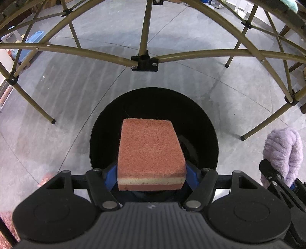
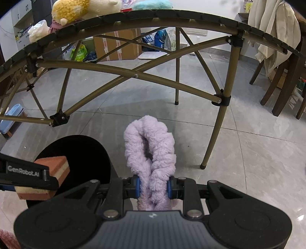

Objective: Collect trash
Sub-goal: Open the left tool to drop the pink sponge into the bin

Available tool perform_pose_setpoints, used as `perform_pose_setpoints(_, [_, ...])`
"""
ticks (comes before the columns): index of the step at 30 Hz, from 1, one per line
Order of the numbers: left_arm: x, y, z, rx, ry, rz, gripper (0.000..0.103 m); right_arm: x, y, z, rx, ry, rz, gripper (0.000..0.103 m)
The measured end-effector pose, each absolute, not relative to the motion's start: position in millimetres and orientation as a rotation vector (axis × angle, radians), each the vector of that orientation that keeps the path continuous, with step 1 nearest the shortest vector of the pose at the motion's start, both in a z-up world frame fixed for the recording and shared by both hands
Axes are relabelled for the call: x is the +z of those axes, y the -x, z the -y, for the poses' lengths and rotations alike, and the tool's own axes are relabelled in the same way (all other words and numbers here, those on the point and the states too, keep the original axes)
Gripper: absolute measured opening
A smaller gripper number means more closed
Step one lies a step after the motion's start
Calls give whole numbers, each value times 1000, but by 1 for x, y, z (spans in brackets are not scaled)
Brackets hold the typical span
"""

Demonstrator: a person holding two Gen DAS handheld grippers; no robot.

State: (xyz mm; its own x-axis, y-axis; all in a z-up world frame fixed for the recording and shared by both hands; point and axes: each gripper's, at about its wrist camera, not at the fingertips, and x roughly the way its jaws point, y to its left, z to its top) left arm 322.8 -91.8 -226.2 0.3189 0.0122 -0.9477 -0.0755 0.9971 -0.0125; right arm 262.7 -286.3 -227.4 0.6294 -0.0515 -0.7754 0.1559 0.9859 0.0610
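Only right view shows plush toys (image 2: pixel 70 11) on table.

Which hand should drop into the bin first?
Left, probably. Its gripper holds the sponge right over the open black bin; the right gripper's purple scrunchie hangs beside it, over floor.

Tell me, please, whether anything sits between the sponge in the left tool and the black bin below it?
Nothing visible does. The sponge hangs directly over the open mouth of the black bin, whose opening shows no lid.
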Motion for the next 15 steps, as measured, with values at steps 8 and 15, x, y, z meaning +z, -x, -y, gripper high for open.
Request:
perform_pose_setpoints(8, [-231,-324,92,66,42,-1247,71,-228,-263,287,-123,-129,-886,24])
perform_pose_setpoints(15, [-230,-323,91,68,30,-1240,71,-229,-263,287,-125,-128,-887,24])
